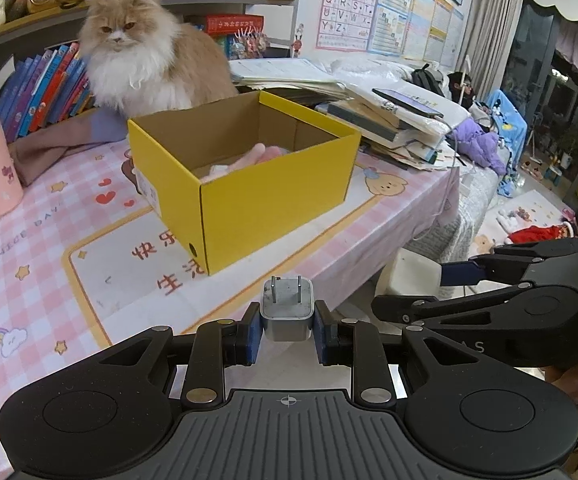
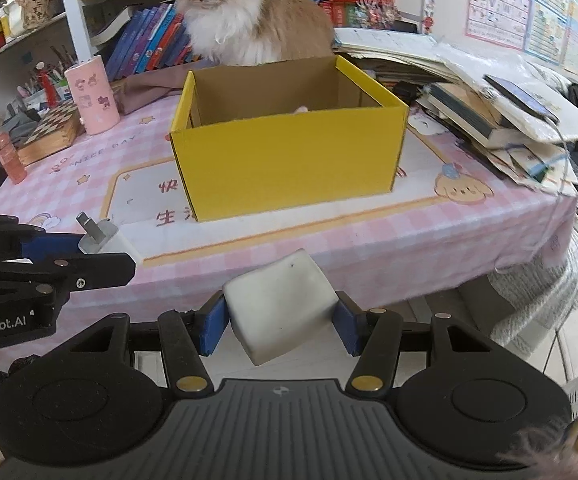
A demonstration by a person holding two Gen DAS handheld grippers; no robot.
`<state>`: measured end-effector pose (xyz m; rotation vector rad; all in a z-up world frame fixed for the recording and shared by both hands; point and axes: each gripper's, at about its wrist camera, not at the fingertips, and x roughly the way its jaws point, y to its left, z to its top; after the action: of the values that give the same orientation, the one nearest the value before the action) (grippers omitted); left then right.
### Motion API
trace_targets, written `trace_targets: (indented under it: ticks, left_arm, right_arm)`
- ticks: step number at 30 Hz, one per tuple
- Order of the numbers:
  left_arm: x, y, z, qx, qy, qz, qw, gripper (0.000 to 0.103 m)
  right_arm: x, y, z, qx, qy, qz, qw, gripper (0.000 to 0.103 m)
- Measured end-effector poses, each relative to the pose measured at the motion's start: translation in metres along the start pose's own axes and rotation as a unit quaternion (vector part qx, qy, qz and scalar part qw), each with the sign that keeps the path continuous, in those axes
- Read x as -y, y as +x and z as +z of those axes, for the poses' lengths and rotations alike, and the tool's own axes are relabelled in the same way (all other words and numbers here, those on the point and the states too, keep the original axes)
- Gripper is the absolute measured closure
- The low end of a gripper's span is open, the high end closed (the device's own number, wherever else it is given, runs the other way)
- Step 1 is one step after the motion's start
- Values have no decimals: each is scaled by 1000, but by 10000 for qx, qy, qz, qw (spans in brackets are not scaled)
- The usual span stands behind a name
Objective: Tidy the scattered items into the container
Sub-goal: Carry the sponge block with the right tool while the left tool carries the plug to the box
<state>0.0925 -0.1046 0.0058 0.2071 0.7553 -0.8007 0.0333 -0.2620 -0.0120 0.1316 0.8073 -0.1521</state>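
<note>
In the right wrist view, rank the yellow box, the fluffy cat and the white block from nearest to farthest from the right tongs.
1. White squarish block: gripped in the right tongs.
2. Yellow cardboard box: straight ahead on the pink checked tablecloth.
3. Fluffy ginger-and-white cat: behind the box, by the bookshelf.

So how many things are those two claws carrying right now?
2. The left gripper holds a white plug adapter; the right gripper holds a white block, both short of the yellow box.
</note>
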Motion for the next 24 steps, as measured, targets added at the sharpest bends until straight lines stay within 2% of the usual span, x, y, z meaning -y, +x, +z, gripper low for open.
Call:
trace_targets:
  ticks: [6, 12, 18, 24]
  left_arm:
    - [4, 15, 25, 145, 5, 86, 9999, 78]
    - [7, 36, 66, 425, -88, 154, 9989, 78]
    - [5, 58, 103, 654, -248, 525, 9962, 78]
    - [-5, 85, 129, 532, -280, 990, 9933, 78]
  right_arm:
    - [16, 13, 24, 147, -145, 174, 9996, 50]
    - [40, 22, 63, 455, -347, 273, 9980, 50]
    - [61, 41, 110, 773, -617, 569, 9935, 50]
    - [71, 73, 147, 830, -955, 884, 9880, 50]
